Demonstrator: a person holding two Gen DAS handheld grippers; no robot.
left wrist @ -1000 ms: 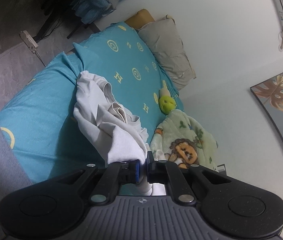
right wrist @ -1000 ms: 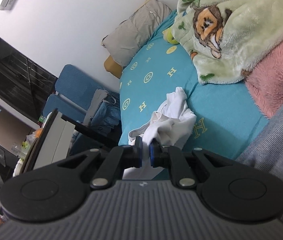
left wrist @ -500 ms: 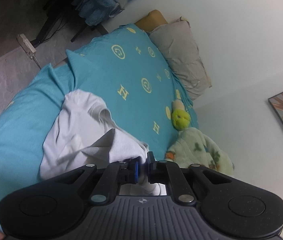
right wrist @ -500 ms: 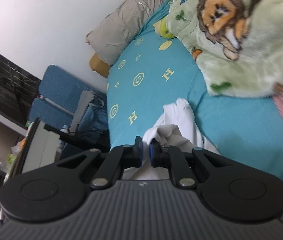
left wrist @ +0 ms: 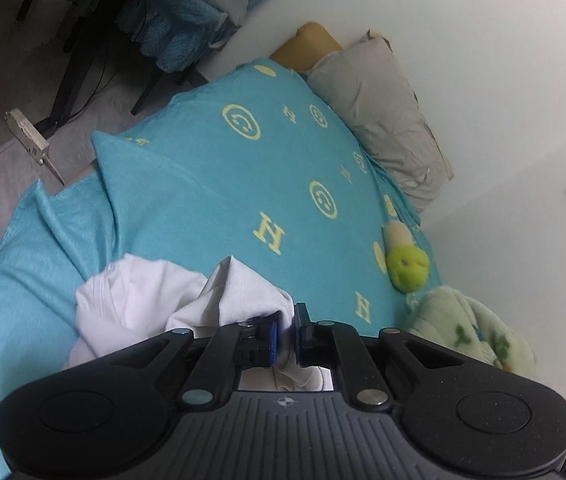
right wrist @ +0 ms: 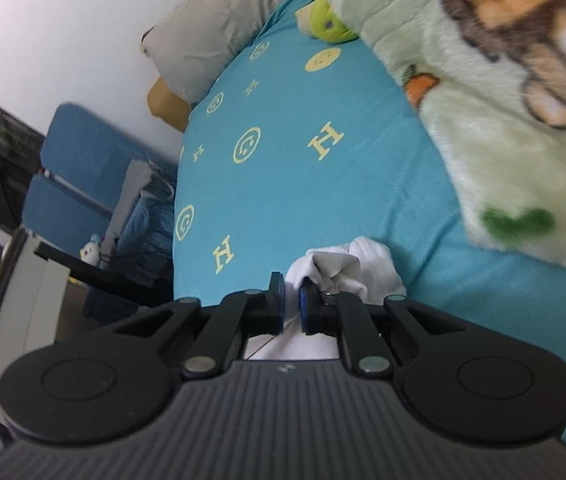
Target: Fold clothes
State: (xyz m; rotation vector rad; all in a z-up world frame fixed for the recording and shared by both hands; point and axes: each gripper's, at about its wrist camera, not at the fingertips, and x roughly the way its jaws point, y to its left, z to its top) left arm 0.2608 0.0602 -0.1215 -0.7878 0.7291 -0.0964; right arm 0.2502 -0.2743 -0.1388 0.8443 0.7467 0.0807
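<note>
Where the teal bedspread [left wrist: 187, 200] drops toward the grey floor at the far left of the left wrist view, a white garment [left wrist: 143, 300] is seen bunched on the cover, its folds heaped just ahead of the tool. A fold of that cloth is clamped by the left gripper [left wrist: 286, 334], whose blue pads [left wrist: 270, 338] are pressed together on the fabric with a thin wad between them. Further right, a grey pillow [left wrist: 379, 108] is propped against the white wall, a yellow-green plush toy [left wrist: 407, 264] is laid on the cover's edge, and a pale green fleece blanket [left wrist: 467, 332] is piled just beside it.

In the right wrist view, blue chairs [right wrist: 75, 184] draped with clothing are seen at the left — beyond the bed's edge. At centre, another part of the white garment [right wrist: 347, 268] is pinched by the right gripper [right wrist: 292, 306], the cloth crumpled against its right pad. The bedspread [right wrist: 303, 200] with its yellow H marks and smiley rings is spread behind, and the fleece blanket [right wrist: 483, 80], printed with a lion, is heaped at the right.
</note>
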